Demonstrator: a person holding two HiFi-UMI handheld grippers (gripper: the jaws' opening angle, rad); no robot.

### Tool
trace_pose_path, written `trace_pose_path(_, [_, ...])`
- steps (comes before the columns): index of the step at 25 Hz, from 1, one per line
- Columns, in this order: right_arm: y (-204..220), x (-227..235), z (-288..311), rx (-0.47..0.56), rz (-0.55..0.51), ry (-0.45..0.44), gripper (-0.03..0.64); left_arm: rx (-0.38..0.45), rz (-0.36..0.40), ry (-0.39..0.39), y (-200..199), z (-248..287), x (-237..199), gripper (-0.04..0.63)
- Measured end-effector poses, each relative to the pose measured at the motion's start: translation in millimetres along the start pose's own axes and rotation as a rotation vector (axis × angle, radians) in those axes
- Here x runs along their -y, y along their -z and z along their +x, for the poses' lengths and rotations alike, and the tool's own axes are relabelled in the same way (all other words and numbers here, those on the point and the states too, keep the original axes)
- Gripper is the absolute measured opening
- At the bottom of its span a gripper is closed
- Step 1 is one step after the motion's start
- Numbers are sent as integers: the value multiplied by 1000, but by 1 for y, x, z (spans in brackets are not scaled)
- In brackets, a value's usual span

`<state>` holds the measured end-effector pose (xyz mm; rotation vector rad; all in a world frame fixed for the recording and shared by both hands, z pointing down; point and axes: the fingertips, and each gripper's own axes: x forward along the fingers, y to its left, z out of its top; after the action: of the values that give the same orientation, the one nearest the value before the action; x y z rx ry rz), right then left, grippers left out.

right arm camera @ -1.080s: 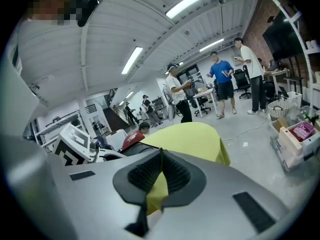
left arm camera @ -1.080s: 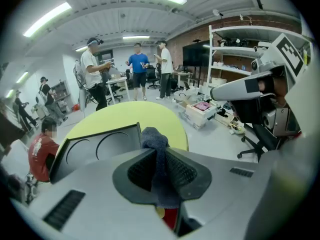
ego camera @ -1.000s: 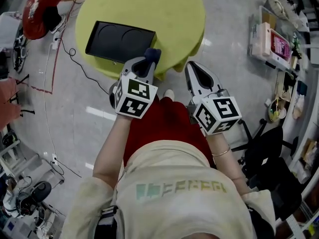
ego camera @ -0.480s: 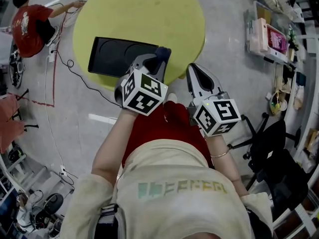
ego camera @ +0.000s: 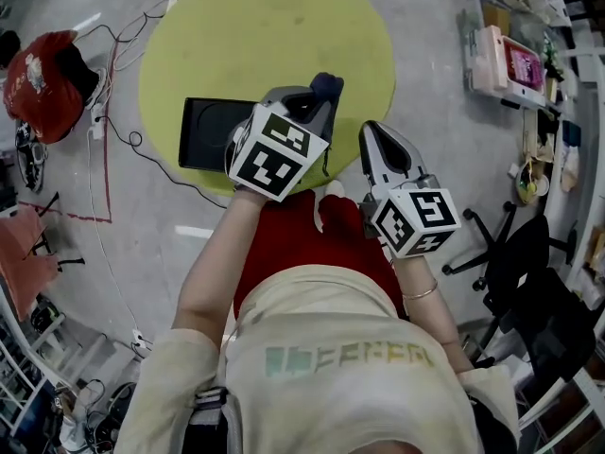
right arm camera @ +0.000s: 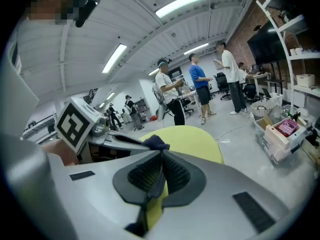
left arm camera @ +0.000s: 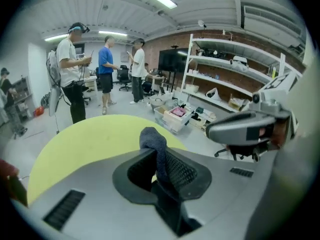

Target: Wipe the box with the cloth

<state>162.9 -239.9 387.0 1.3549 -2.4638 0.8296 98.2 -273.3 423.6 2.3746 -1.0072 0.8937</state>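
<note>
Left claw pinching a dark blue cloth over the round yellow tabletop.
Right claw pressed together, empty; flat black box nearby.

- Table: plain yellow-green.
- Box: black.
- Cloth: dark blue.
- Left tongs: light grey shells and black ribbed pads. Its cube is white with black square markers.
- Right tongs: the same grey and black, with the same black-and-white cube.
- Shorts: red.
- Shirt: cream, with green lettering.
- Floor: pale grey.
</note>
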Motion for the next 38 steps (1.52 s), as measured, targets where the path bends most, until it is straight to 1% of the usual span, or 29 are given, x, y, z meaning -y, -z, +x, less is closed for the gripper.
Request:
trace_pose_path(2, [-1,-4,10,-2,3,12,38,25,-3,53,-16,-1,-13,60])
trace_pose_path(4, [-1,-10,18,-6,3,25,38,68,-22,111,-33,0,-25,60])
trace_pose_path(6, [0,-16,26,-9,2,37,38,116,-31,137,-47,5,-38,60])
trace_pose_path(7, [0,-17,29,-10,3,44,38,123,-20,136,-51,9,-44,60])
trace_pose_path(9, [1,-17,33,-15,10,59,38,92,16,140,-49,20,-50,60])
trace_pose_path(10, [2,-17,34,-17,18,67,38,66,25,158,-45,26,-50,60])
trace_pose_path(13, [4,-17,39,-23,46,89,38,-15,26,266,-26,35,-39,60])
trace_pose_path(16, [7,-18,44,-27,53,105,38,-84,45,364,-7,35,-28,60])
trace_pose_path(18, [10,-19,47,-31,54,112,38,-120,61,406,5,33,-24,60])
trace_pose_path(20, [12,-20,49,-37,53,114,38,-141,65,423,13,29,-23,60])
trace_pose_path(24, [12,-26,53,-45,40,100,38,-130,36,416,18,22,-29,60])
trace_pose_path(29, [15,-47,69,-69,11,60,38,-118,18,365,31,9,-50,60])
trace_pose_path(33, [15,-62,85,-90,-17,21,38,-111,-3,304,41,-1,-73,60])
trace_pose_path(38, [17,-86,100,-116,-53,-35,38,-104,-33,206,56,-22,-102,60])
